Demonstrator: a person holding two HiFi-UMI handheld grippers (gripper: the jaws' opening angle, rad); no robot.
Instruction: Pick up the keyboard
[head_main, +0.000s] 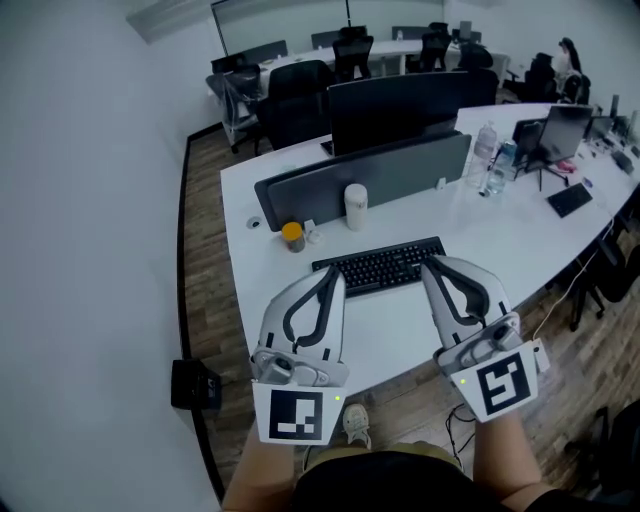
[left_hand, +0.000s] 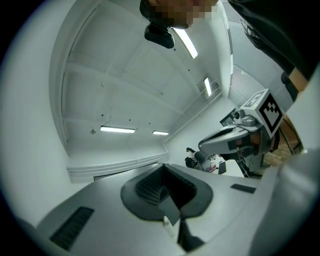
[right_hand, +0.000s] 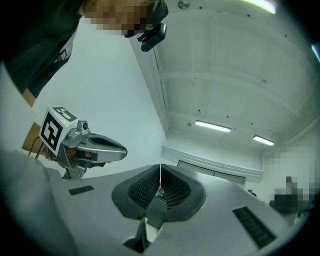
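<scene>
Bare desk (head_main: 400, 325) lies open on my side of the keyboard (head_main: 380, 266) and to its right. Beyond it, a white cylinder (head_main: 355, 206), a small orange-topped container (head_main: 292, 236) and the grey partition (head_main: 380, 172) block the way.

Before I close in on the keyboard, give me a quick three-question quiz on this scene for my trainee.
1. True or false: the left claw is shut on the keyboard.
2. In the head view, the white cup stands: A) left of the orange-lidded jar; B) right of that jar; C) on the keyboard.
3. Fill in: the right claw is shut and holds ____.

Key: 1 false, it is shut on nothing and the keyboard lies on the desk; 2 B; 3 nothing.
</scene>
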